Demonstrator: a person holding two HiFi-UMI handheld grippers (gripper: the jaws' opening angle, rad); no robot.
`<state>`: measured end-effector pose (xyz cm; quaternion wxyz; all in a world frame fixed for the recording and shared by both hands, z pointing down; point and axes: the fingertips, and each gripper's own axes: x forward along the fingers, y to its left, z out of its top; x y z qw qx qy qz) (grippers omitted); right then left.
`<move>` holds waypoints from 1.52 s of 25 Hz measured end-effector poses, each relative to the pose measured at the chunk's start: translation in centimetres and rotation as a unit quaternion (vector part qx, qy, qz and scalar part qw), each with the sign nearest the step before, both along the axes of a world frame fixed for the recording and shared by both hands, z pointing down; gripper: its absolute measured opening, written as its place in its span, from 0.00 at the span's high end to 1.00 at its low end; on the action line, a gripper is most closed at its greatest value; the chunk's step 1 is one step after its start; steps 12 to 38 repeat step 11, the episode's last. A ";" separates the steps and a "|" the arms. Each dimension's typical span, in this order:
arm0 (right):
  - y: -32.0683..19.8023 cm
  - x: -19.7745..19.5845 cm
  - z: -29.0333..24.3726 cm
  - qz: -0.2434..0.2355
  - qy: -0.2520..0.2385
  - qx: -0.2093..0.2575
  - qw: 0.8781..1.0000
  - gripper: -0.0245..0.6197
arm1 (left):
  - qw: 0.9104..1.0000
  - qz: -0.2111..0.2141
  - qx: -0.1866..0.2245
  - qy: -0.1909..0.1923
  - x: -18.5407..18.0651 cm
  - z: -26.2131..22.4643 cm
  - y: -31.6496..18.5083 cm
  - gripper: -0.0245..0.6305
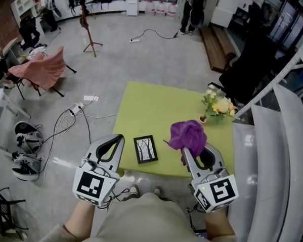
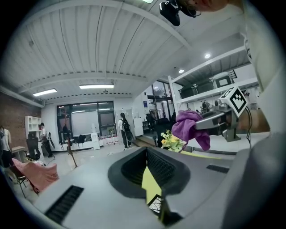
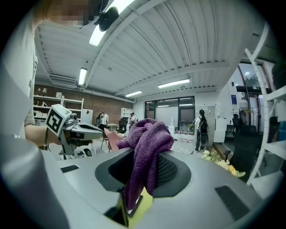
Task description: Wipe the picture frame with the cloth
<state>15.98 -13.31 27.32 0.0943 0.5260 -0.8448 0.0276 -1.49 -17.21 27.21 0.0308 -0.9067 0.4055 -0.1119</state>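
Observation:
A small black picture frame (image 1: 145,149) with a tree drawing lies flat near the front edge of the green table (image 1: 144,105). Just to its left my left gripper (image 1: 120,138) hovers at the table's front left corner, jaws shut on nothing. My right gripper (image 1: 186,151) is raised to the right of the frame, shut on a bunched purple cloth (image 1: 189,134). From the jaws in the right gripper view, the cloth (image 3: 145,145) spills up and hangs down. Through the left gripper's (image 2: 146,150) loop I see the frame (image 2: 155,204) and table below, with the cloth (image 2: 188,128) off to the right.
A small pot of yellow and white flowers (image 1: 217,104) stands at the table's far right. White shelving (image 1: 274,149) runs close along the right side. On the floor to the left are cables (image 1: 73,110), headsets (image 1: 26,136) and a chair draped in pink fabric (image 1: 41,69).

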 end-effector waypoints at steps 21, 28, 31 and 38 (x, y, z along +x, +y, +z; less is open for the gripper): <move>-0.1 -0.7 -0.3 0.001 -0.013 -0.001 1.000 0.79 | 1.000 -0.005 0.001 0.001 -1.1 -0.3 0.0 0.95; -0.1 -0.7 -0.3 0.001 -0.013 -0.001 1.000 0.79 | 1.000 -0.005 0.001 0.001 -1.1 -0.3 0.0 0.95; -0.1 -0.7 -0.3 0.001 -0.013 -0.001 1.000 0.79 | 1.000 -0.005 0.001 0.001 -1.1 -0.3 0.0 0.95; -0.1 -0.7 -0.3 0.001 -0.013 -0.001 1.000 0.79 | 1.000 -0.005 0.001 0.001 -1.1 -0.3 0.0 0.95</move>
